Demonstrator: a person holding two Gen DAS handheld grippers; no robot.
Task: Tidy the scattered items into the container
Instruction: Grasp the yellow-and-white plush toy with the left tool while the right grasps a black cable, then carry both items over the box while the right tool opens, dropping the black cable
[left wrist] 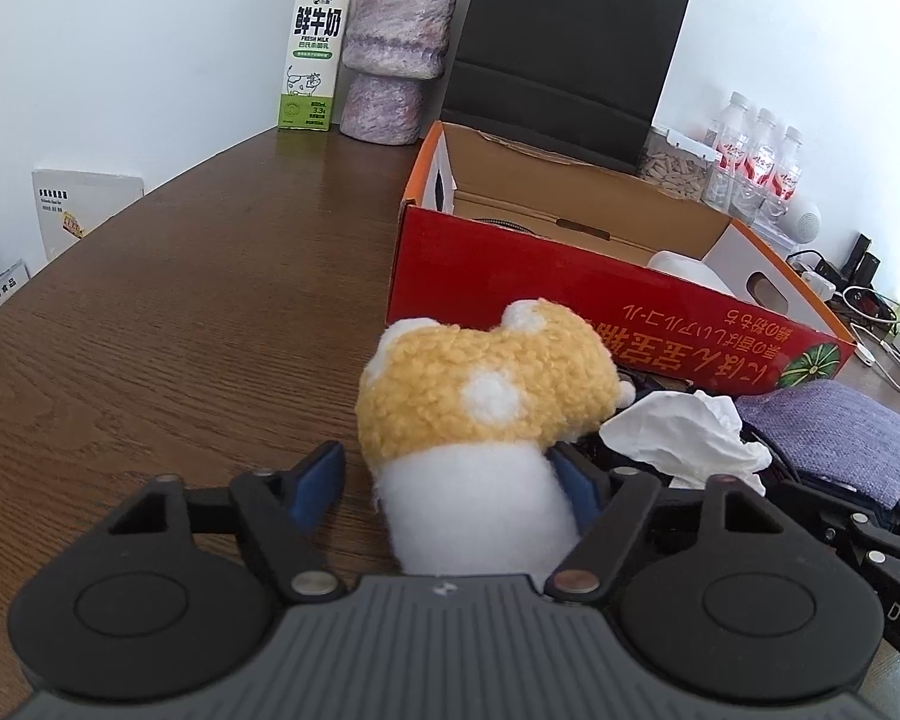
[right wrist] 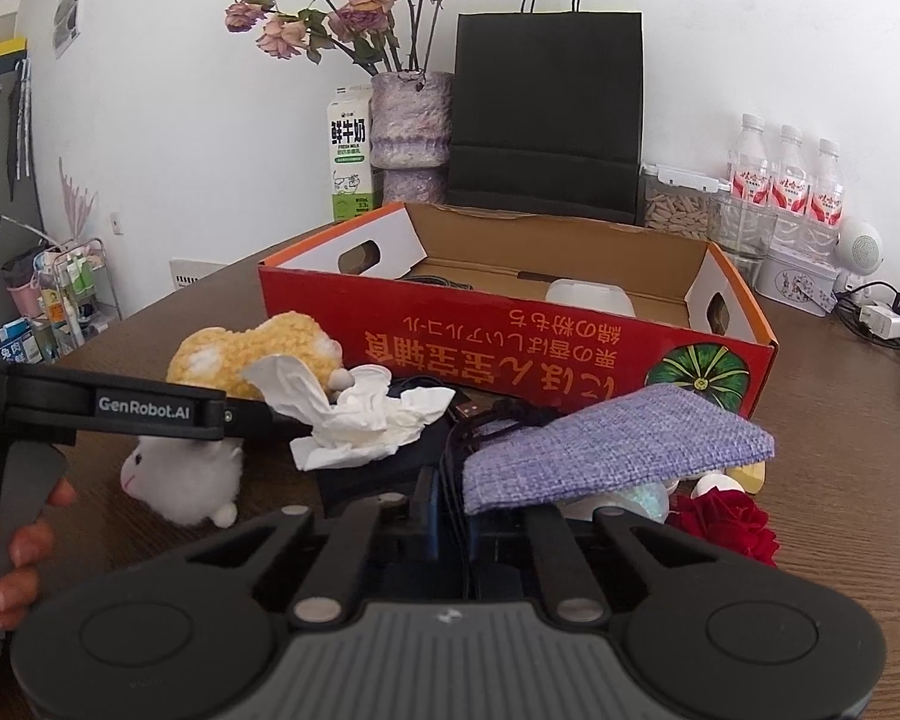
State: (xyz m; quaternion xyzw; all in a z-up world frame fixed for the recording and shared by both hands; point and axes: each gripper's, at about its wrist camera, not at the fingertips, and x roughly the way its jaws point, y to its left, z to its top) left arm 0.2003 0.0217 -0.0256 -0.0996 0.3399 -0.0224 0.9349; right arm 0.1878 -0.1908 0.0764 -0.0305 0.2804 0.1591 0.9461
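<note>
Blue-padded fingers (left wrist: 321, 483) of the left gripper (left wrist: 450, 480) flank the white body of the plush toy (left wrist: 486, 414), half closed around it. The pad on one side touches the fleece; a sliver of table seems to show at the other, so a firm clamp cannot be confirmed from this view. Beyond the jaws, the toy's yellow back rises just short of the red cardboard box (left wrist: 570, 294), the container for the task.

Jaws of the right gripper (right wrist: 450, 516) stand clenched, apparently on a black cable (right wrist: 459, 462) that runs up between them; the pinch point itself lies partly under the edge of the purple woven pouch (right wrist: 618, 450), so the hold is a likely reading only. Just ahead and to the left of those jaws lies a crumpled tissue (right wrist: 360, 414), beside them a red rose (right wrist: 729, 525), and farther ahead the box's near wall.

Good practice for this step: finish closing on the toy's soft waist until the fleece compresses evenly, lift clear of the near wall before travelling forward, and release only above the open interior. Raise the cable slowly, since its loops pass under the pouch and may drag it.
</note>
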